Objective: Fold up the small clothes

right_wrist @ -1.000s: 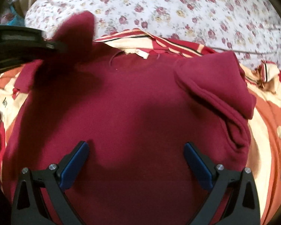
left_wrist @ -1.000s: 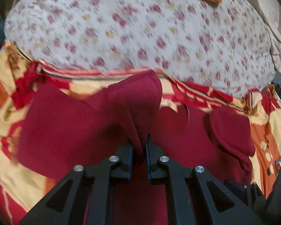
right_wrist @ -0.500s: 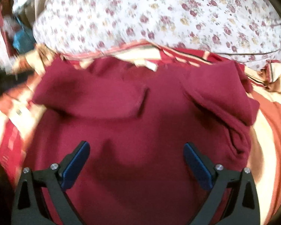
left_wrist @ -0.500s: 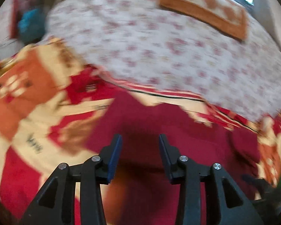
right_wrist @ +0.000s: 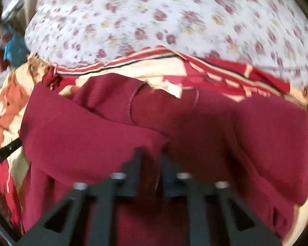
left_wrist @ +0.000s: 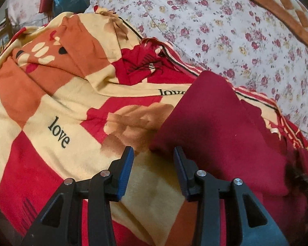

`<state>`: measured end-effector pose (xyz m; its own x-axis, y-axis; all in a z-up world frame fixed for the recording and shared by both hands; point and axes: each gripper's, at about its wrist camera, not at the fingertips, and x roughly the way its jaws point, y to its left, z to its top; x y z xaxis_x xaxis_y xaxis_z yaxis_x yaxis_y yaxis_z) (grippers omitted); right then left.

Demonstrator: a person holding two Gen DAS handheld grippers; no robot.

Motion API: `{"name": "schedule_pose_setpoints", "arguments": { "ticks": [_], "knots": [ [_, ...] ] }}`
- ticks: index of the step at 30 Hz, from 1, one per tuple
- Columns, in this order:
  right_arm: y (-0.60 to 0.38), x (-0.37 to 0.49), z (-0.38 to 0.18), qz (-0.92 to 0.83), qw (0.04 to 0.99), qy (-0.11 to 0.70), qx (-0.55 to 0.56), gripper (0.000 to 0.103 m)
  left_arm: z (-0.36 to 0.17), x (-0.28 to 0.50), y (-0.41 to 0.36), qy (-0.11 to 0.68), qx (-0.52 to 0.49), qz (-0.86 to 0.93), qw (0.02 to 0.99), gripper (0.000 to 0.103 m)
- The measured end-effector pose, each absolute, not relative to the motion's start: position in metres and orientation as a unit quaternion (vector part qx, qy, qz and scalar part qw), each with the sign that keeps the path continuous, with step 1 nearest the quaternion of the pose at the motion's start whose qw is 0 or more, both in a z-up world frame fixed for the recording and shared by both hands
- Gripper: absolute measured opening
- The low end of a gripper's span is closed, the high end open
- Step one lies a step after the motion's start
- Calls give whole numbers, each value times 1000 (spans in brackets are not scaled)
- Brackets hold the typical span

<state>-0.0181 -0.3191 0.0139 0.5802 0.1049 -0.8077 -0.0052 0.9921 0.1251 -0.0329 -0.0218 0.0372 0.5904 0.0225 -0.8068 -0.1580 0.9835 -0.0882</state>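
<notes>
Garment: the maroon top [right_wrist: 205,123] lies spread on the patterned blanket [left_wrist: 57,110], its left sleeve folded in across the chest and its right side bunched.
My right gripper [right_wrist: 149,164]: its jaws have just been closing and now pinch a ridge of the maroon fabric low in the middle of the top.
My left gripper [left_wrist: 152,164]: partly open, nothing between the blue pads; it hangs over bare blanket just beside the top's left edge [left_wrist: 215,127], the right-hand pad close to that edge without gripping it.
Left view only: the word "love" printed on the blanket, sharp, and an orange checked cloth [left_wrist: 277,6] on the floral sheet [left_wrist: 225,30].
Right view only: the neckline and both folded sides of the top, though all blurred.
Hard to make out: the right gripper's fingertips, smeared by blur; a dark strip at the left rim of the right view.
Cut off: the top's hem, behind my right gripper.
</notes>
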Motion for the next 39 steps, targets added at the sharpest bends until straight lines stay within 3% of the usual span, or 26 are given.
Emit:
{"name": "schedule_pose_setpoints", "arguments": {
  "ticks": [8, 13, 14, 15, 16, 17, 18, 23, 28, 36, 37, 38, 39],
  "knots": [
    [-372, -66, 92, -27, 928, 370, 49, 5, 35, -35, -14, 457, -87, 63, 883, 19],
    [-406, -67, 79, -98, 905, 412, 36, 6, 33, -37, -19, 462, -87, 44, 882, 19],
    [-411, -65, 72, -102, 897, 428, 47, 11, 34, -38, -21, 462, -86, 38, 882, 19],
    [-413, -65, 71, -104, 894, 432, 56, 24, 35, -41, -23, 462, -86, 25, 882, 19],
    [-413, -66, 72, -100, 894, 431, 67, 44, 36, -42, -25, 461, -87, 13, 883, 19],
    [-411, -66, 77, -87, 900, 419, 83, 50, 38, -44, -27, 462, -86, 0, 883, 19],
    [-406, -66, 82, -75, 905, 410, 87, 56, 39, -45, -31, 462, -83, -15, 883, 19],
    [-345, -35, 95, 50, 906, 413, 76, 63, 41, -45, -56, 463, -47, -71, 882, 19],
    [-263, 30, 81, 153, 887, 434, 30, 66, 28, -32, -73, 478, -15, -65, 876, 19],
    [-187, 116, 15, 198, 844, 495, -64, 66, 21, -11, -47, 496, -90, -63, 861, 20],
    [-185, 120, 8, 203, 839, 502, -60, 64, 21, -10, -45, 498, -98, -64, 859, 20],
    [-183, 125, 1, 207, 833, 510, -51, 54, 21, -10, -44, 499, -100, -65, 858, 20],
    [-182, 126, -1, 207, 833, 511, -48, 37, 22, -11, -43, 499, -98, -64, 859, 20]
  ]
}}
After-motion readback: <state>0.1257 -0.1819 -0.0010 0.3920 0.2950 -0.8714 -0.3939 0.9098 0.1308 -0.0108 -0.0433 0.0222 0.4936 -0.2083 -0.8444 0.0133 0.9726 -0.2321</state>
